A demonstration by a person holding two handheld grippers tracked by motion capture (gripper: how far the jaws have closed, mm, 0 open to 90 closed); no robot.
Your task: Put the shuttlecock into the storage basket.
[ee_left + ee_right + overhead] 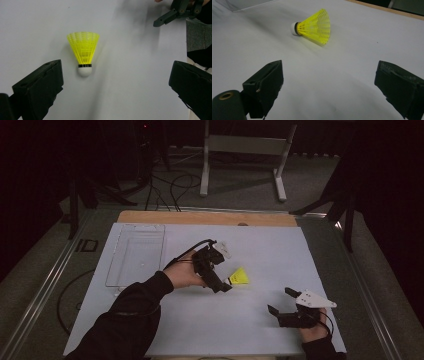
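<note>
In the high view the left gripper (220, 282) covers the cork end of the shuttlecock (239, 277), so whether a jaw touches it cannot be told there. The clear tray (135, 254) is faint, and its contents are too dim to make out. In the left gripper view both jaws run off the bottom edge, and the right gripper (180, 11) is cut by the top edge. In the right gripper view the jaws are cut at the bottom, and the tray's corner (239, 3) is cropped at the top.
</note>
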